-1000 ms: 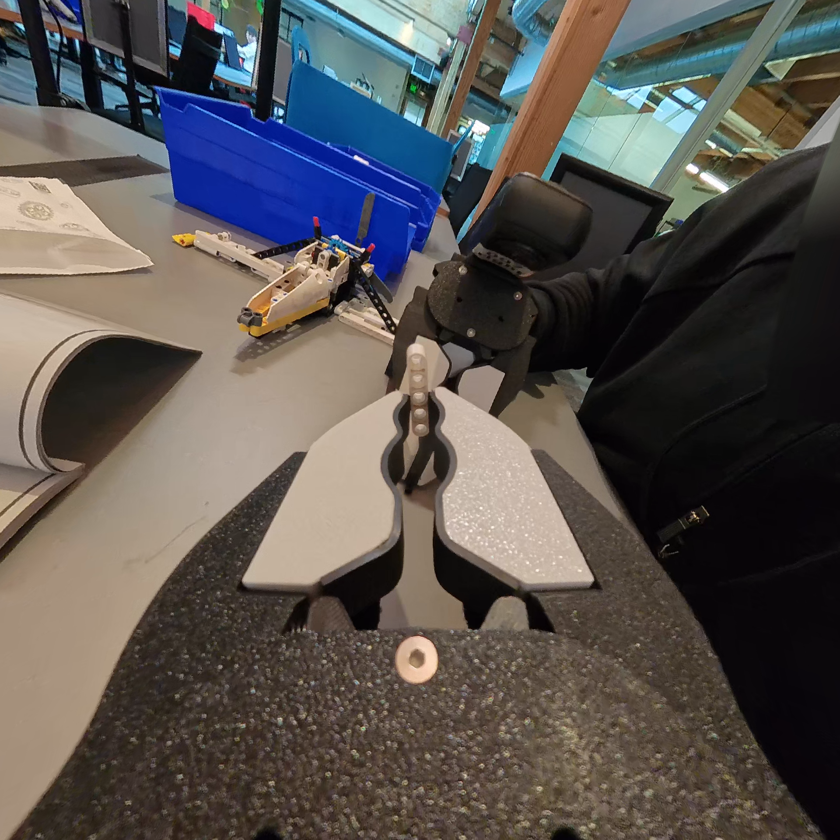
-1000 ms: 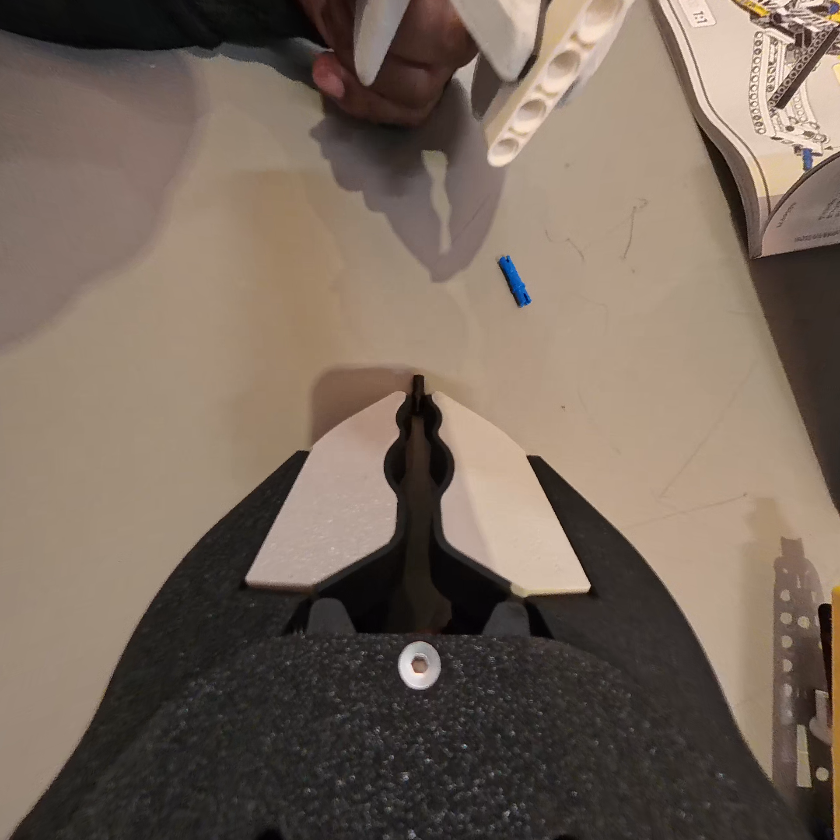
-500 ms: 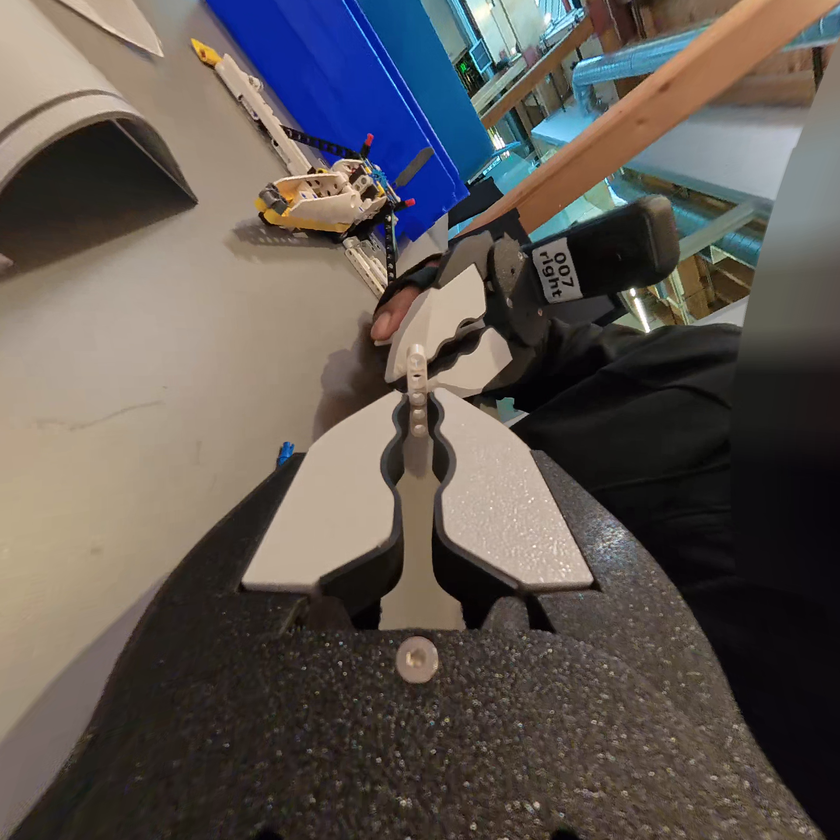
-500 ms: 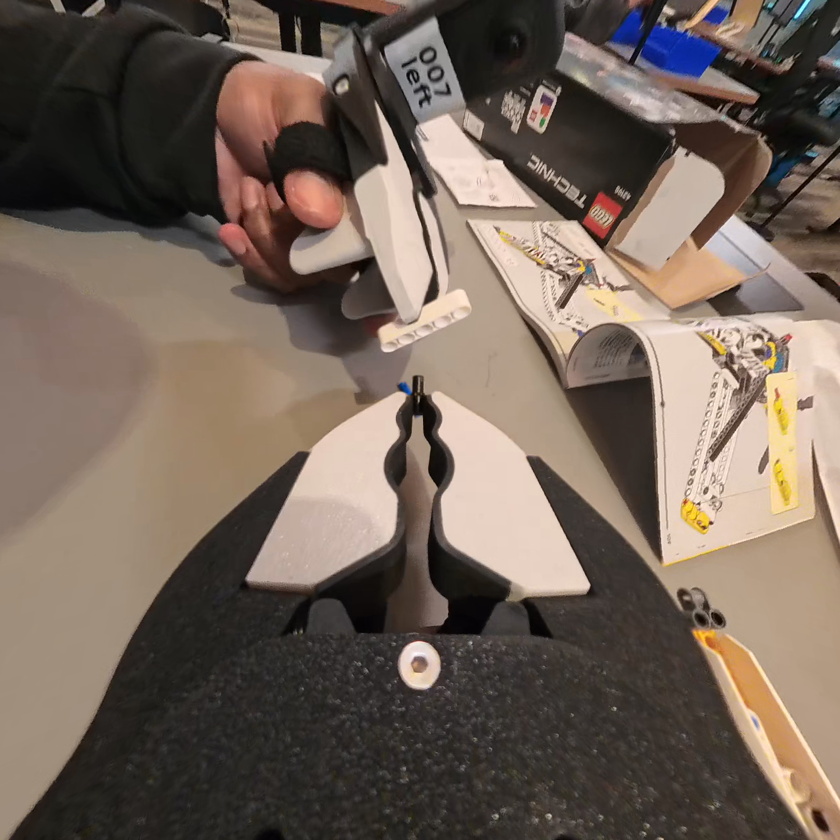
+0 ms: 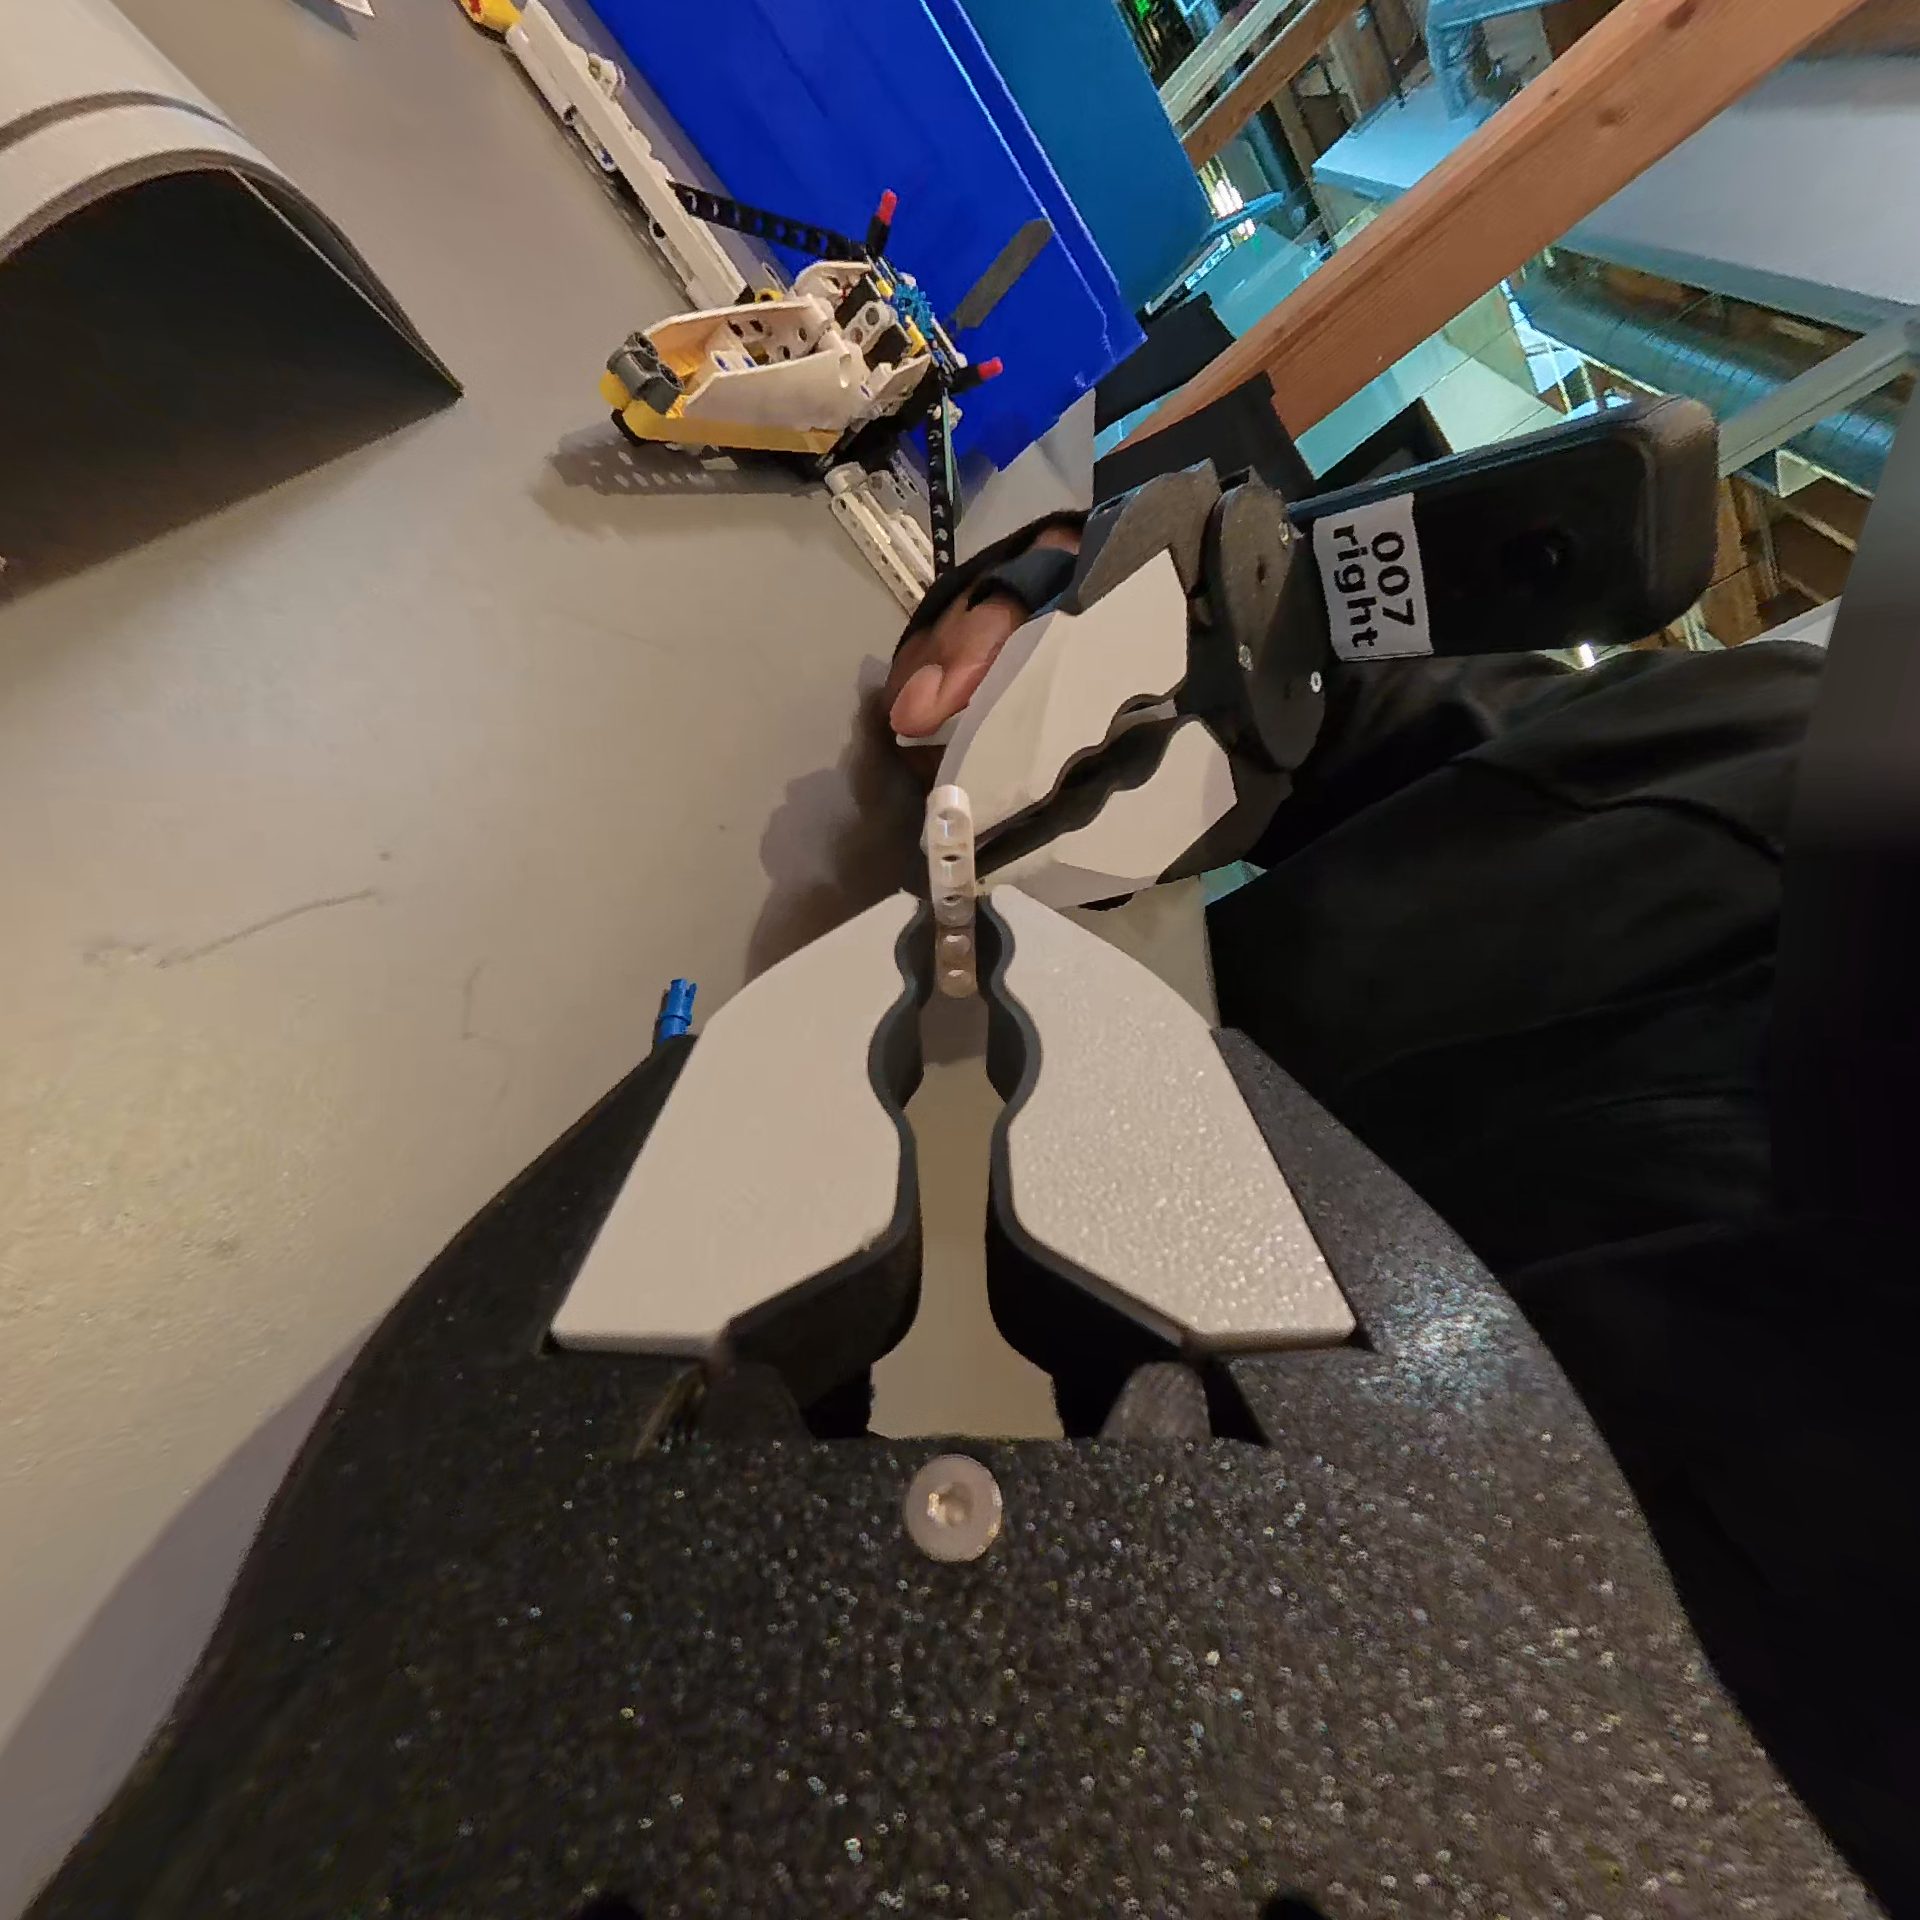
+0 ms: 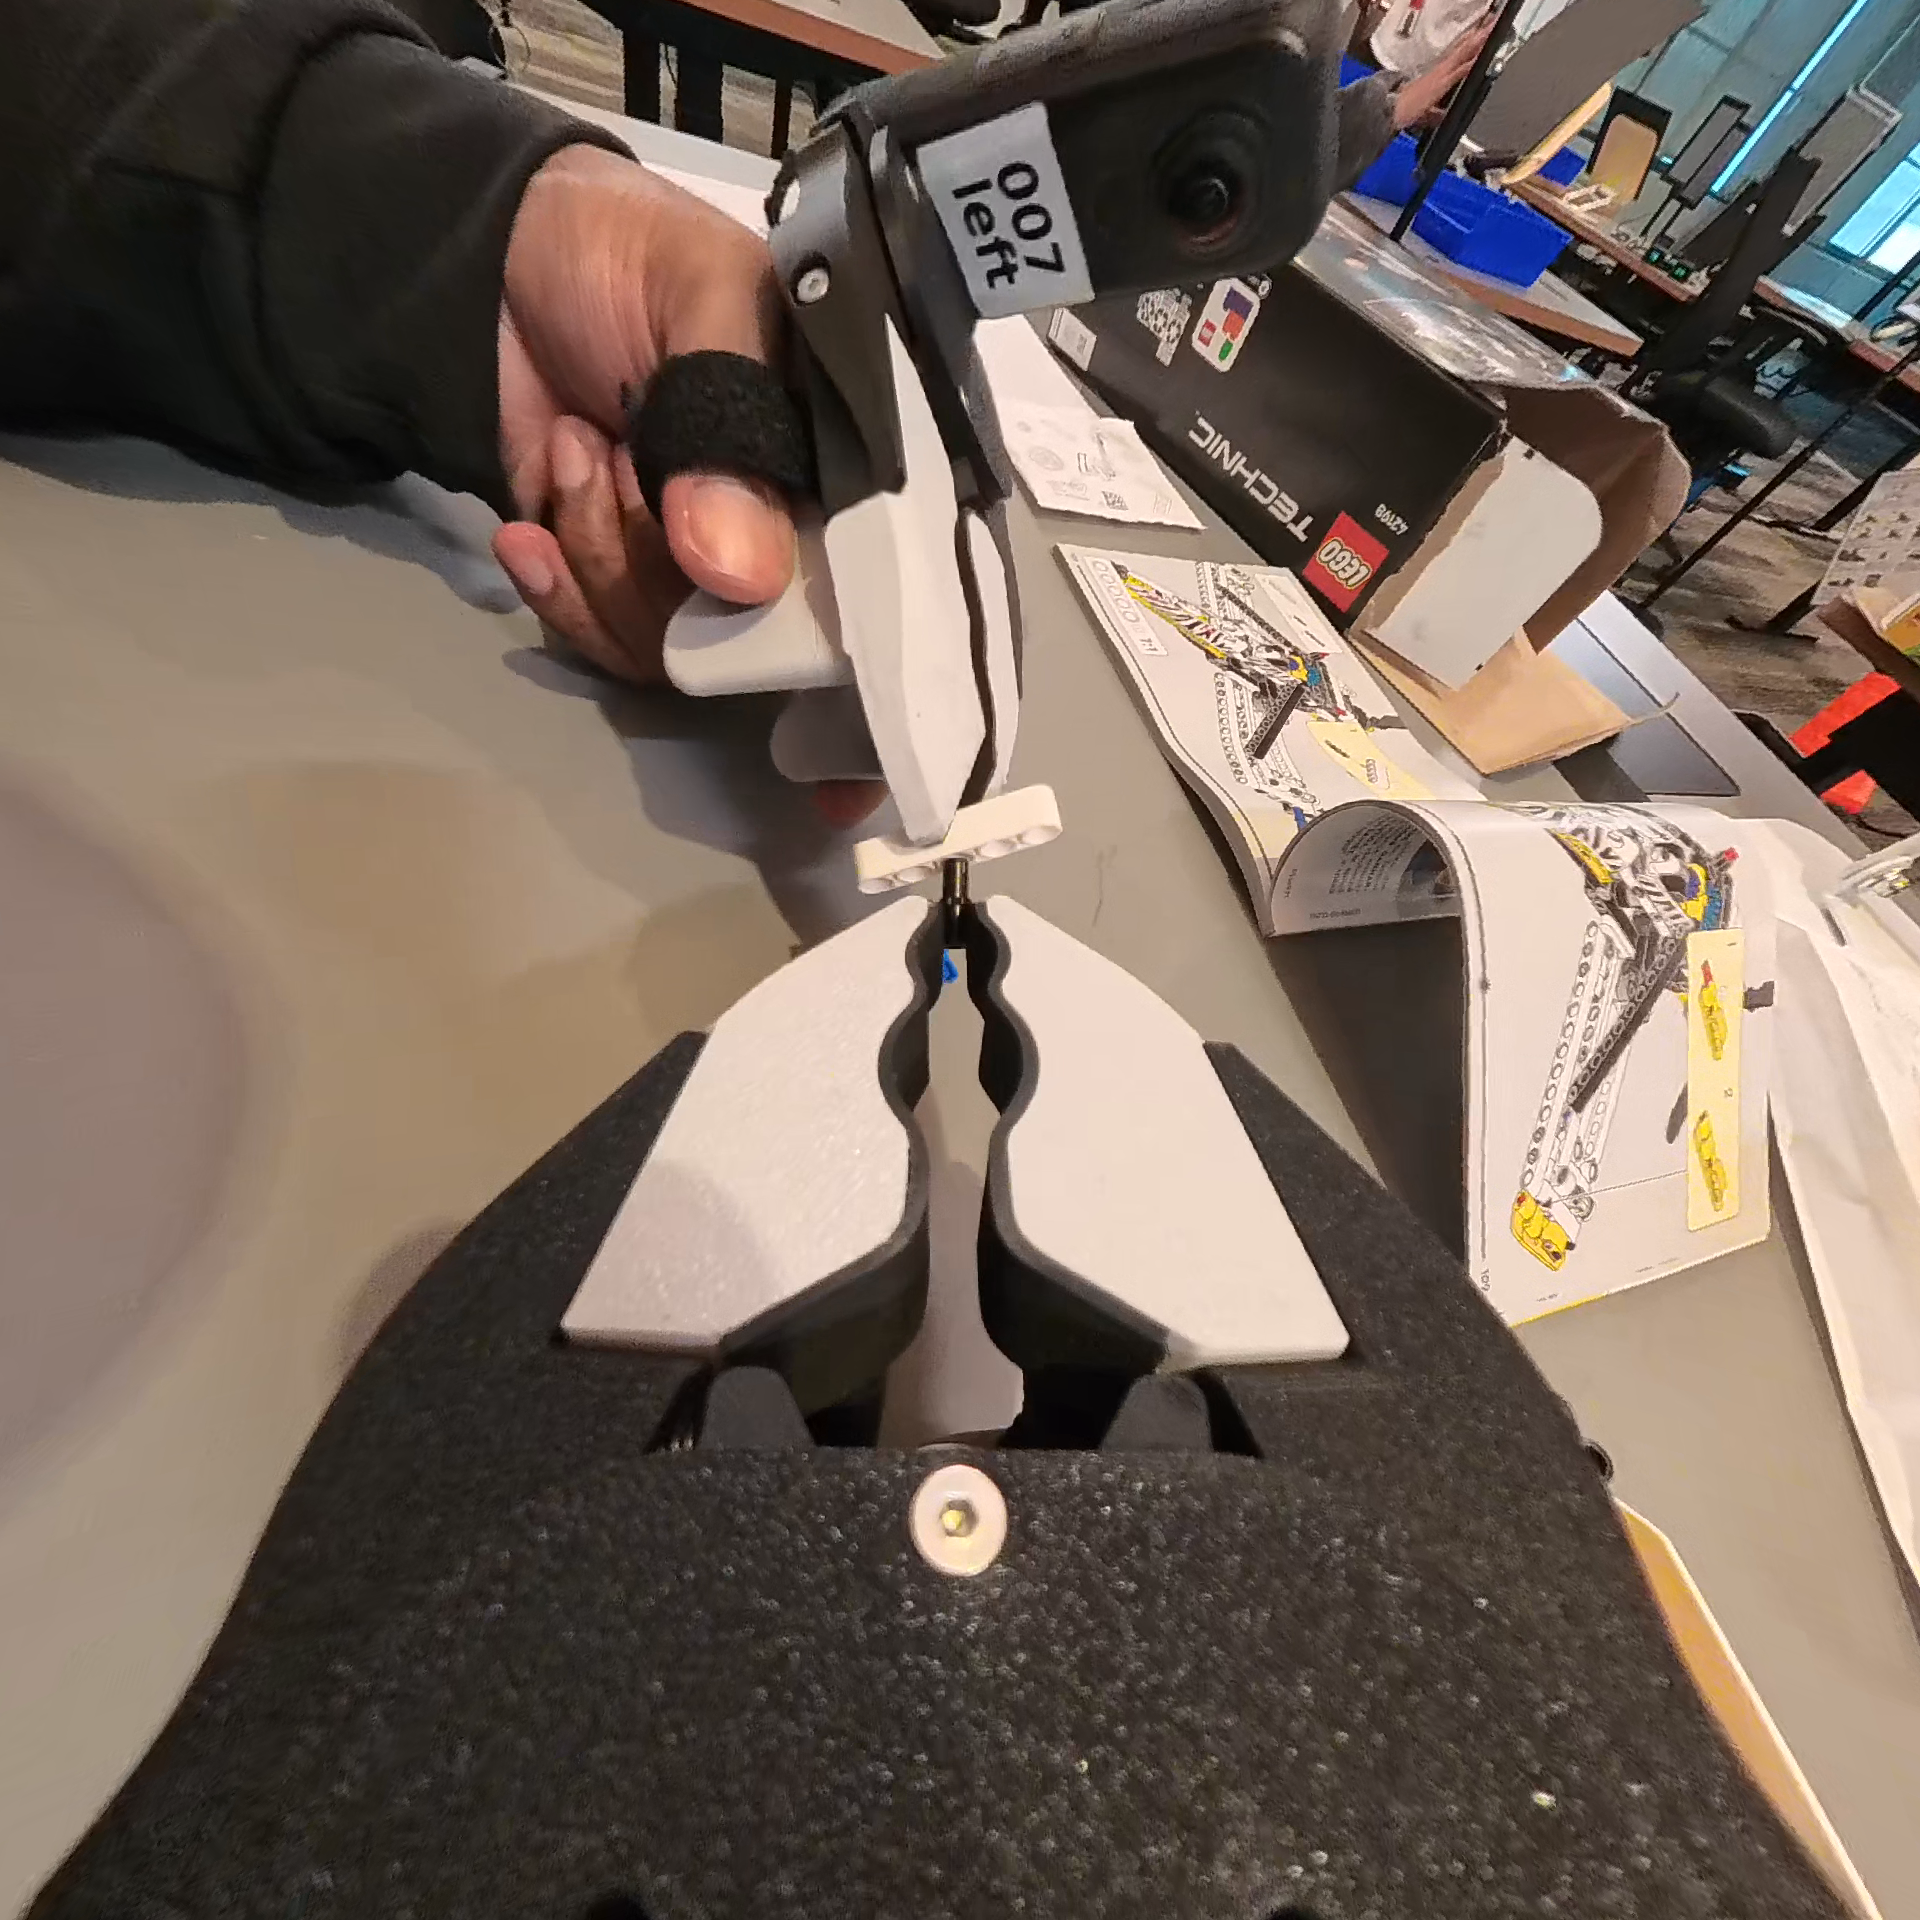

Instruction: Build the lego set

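A short white beam with round holes (image 6: 957, 835) is clamped by the left gripper (image 5: 953, 914), held above the tabletop. A small black pin (image 6: 956, 902), pinched in the right gripper (image 6: 957, 914), meets a hole on the beam's underside.

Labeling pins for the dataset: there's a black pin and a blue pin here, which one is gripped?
The black pin, pinched at the right gripper tips, its end at a hole of the white beam held by the left gripper. The blue pin lies loose on the table.

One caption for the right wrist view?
Right hand-held gripper brings a black pin to the white beam the left holds.
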### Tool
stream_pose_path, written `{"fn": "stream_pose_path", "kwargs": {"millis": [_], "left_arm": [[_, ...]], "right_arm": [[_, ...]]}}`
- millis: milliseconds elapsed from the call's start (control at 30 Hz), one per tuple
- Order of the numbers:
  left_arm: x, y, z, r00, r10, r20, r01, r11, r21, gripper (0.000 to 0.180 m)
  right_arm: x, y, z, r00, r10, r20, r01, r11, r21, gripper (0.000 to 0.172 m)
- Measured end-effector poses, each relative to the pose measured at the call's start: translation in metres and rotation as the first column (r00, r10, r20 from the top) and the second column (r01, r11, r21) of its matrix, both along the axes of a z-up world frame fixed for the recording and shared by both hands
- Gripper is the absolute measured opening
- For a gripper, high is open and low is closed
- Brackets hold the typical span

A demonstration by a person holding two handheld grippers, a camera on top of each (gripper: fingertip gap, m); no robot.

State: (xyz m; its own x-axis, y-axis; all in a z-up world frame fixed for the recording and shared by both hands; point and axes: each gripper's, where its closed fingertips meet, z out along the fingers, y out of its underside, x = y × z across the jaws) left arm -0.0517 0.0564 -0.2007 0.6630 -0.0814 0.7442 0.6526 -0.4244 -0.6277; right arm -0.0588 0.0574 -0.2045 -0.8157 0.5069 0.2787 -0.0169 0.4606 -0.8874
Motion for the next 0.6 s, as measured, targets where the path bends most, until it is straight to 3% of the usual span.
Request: {"fn": "stream_pose_path", "kwargs": {"millis": [300, 433, 600], "left_arm": [[0.001, -0.002, -0.01, 0.994, -0.021, -0.111, 0.014, 0.998, -0.061, 0.007], [0.002, -0.002, -0.016, 0.981, -0.036, -0.188, 0.017, 0.995, -0.099, 0.007], [0.003, -0.002, -0.018, 0.981, -0.048, -0.19, 0.027, 0.994, -0.11, 0.007]], "right_arm": [[0.001, -0.002, -0.008, 1.0, -0.002, -0.025, 0.004, 0.996, 0.084, 0.003], [0.002, -0.002, -0.012, 0.997, -0.001, -0.074, 0.013, 0.987, 0.157, 0.003], [0.004, -0.003, -0.012, 0.983, 0.013, -0.181, 0.032, 0.97, 0.242, 0.003]]}}
